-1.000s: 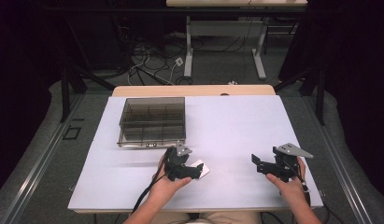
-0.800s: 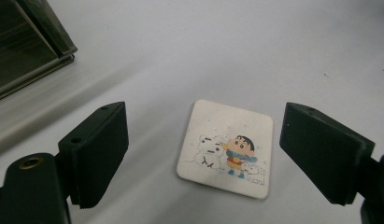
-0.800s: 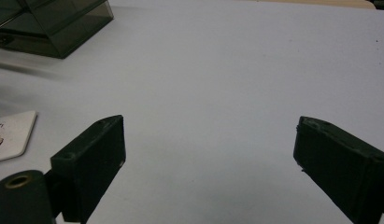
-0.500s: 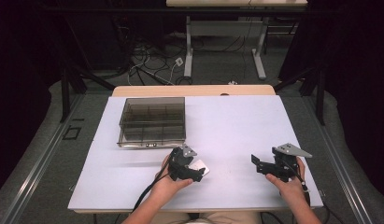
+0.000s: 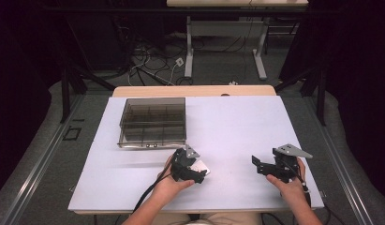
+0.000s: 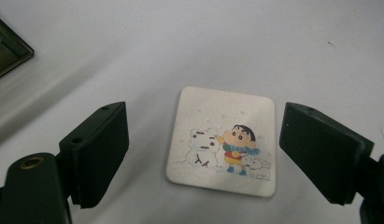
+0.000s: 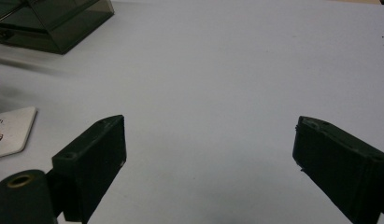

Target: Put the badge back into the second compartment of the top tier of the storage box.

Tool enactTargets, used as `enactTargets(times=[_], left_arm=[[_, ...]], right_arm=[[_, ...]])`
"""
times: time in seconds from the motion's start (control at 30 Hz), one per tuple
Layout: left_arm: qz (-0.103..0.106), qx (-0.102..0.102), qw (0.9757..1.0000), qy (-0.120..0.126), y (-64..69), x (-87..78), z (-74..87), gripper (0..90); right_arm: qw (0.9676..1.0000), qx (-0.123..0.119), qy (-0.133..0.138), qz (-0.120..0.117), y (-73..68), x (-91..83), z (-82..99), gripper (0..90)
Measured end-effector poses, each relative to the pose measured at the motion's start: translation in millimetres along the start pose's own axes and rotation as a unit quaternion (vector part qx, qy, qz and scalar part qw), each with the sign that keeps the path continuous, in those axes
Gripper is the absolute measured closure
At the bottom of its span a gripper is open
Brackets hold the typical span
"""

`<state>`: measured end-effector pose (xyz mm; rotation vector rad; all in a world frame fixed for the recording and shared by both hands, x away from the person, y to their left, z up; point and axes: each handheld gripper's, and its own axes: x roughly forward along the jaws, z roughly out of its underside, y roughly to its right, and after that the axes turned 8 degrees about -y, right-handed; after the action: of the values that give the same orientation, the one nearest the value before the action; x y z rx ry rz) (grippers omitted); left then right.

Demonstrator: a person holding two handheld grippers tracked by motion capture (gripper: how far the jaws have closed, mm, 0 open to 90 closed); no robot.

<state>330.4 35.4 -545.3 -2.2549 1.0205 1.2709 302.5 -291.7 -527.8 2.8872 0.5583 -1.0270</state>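
Here the card (image 6: 223, 141) lies flat on the table (image 5: 237, 126), near the front edge and left of centre, printed face up — a cartoon child beside a snowman. It looks thin, stiff and light, with rounded corners; judged from its low profile, it offers no raised edge to pinch from above.

The left gripper (image 6: 203, 156) hovers directly over the card with its jaws apart, one to each side of the card and clear of both long edges. Nothing is clamped. In the high view the same gripper (image 5: 192, 171) covers most of the card (image 5: 202, 167), leaving one pale corner exposed.

Handling note: a flat card on a smooth surface tends to slide rather than lift. The likely hold is across the two long edges, pads low against the table, or at one corner once it is tipped up. Excess pressure may bow it.

The right gripper (image 7: 208, 163) rests well apart to the right over bare table, jaws apart and empty; they have just been closing somewhat, with nothing between them. The card's corner (image 7: 12, 130) shows at its far left.

The box (image 5: 153, 123), a dark clear case with compartments, stands behind the card toward the table's left rear.
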Motion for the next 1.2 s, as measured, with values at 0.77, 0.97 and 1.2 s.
enactTargets(times=[0.77,0.97,1.2], left_arm=[[0.009,0.01,0.9997,-0.018,4.6,12.5,0.6,17.4],[0.006,0.009,0.9998,-0.017,6.5,13.4,0.2,17.7],[0.007,0.011,0.9998,-0.016,8.1,13.5,-0.5,20.0]], right_arm=[[1.0,-0.001,-0.004,-0.001,0.4,1.4,0.7,10.3],[1.0,0.0,-0.002,0.001,0.4,2.0,0.9,10.4],[1.0,-0.001,-0.007,-0.002,0.6,1.9,0.8,10.7]])
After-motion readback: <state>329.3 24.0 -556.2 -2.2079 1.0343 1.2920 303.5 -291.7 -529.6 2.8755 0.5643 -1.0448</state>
